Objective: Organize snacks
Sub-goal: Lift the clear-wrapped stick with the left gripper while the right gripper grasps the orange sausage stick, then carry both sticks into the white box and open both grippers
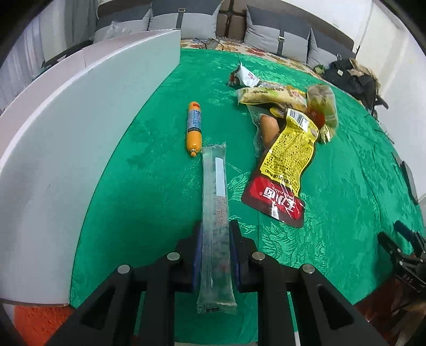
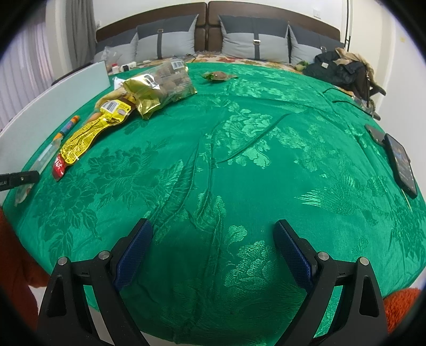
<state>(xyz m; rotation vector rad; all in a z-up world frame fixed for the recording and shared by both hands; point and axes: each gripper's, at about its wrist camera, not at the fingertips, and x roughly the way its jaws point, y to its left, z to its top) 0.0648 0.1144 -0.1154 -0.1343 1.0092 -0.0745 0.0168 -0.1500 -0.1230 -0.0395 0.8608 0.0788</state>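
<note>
While gripping a clear stick pack (image 1: 215, 213) over the green cloth (image 1: 149, 170), the left gripper (image 1: 216, 239) is facing a red-yellow pouch (image 1: 286, 162), print illegible. Only the right view is showing a tablet (image 2: 400, 165); right gripper (image 2: 213, 239) is gaping wide, empty.

home bedroom | headboard (image 2: 207, 24) | pillows (image 2: 255, 37) | green bedspread (image 2: 239, 149)

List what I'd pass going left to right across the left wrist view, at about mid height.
white board → orange sausage stick → clear long packet held in the left tool → yellow and red pouch → green cloth.
</note>
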